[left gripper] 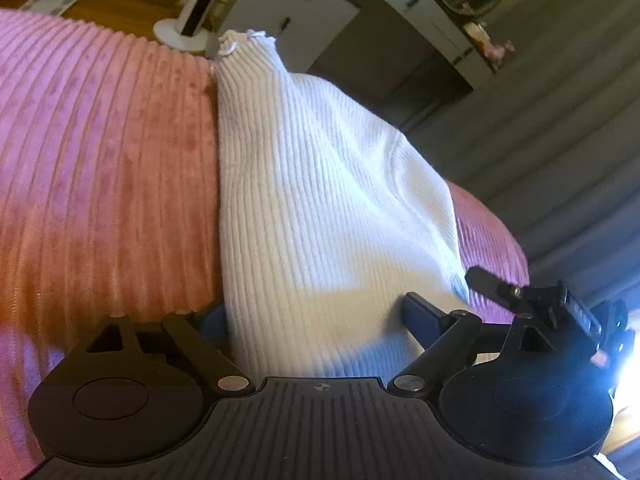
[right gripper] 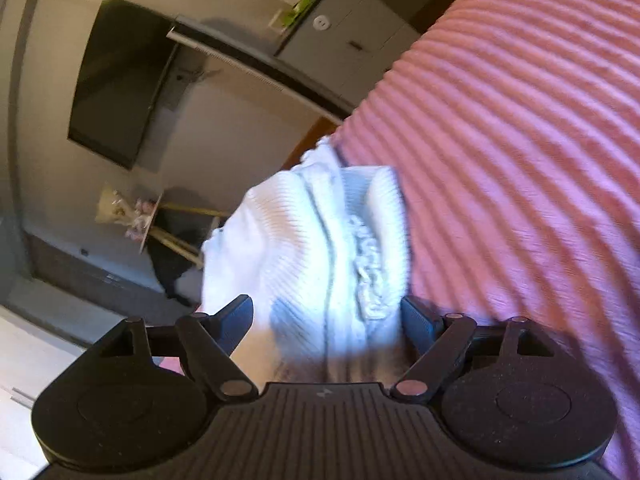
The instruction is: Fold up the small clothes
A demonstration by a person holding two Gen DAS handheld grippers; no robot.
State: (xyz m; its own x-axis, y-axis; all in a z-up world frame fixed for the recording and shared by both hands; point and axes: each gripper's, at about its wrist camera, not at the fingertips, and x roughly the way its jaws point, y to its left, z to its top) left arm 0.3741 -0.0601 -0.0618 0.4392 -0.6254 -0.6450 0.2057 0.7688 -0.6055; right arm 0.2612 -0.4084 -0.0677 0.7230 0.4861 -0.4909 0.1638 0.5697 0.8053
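Where both jaws gape, white ribbed garment (left gripper: 320,208) between left hand-held gripper (left gripper: 316,316), pink bedspread (left gripper: 104,160) beneath.

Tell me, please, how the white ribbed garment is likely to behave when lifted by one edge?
The white ribbed garment probably flops and unfolds, since its layers lie in soft folds. It likely drags rather than slides on the corded pink bedspread.

Pink ribbed blanket (left gripper: 100,152) pretty much fills the space ahead of the tool, ridges running all across it. Past its far edge there's a grey cabinet (left gripper: 292,12) with a round white knob, plus a white stand base (left gripper: 176,34) on the wooden floor. Up and off to the left in the right wrist view: dark wall-mounted TV (right gripper: 120,80), with a flower bouquet (right gripper: 128,212) below it.
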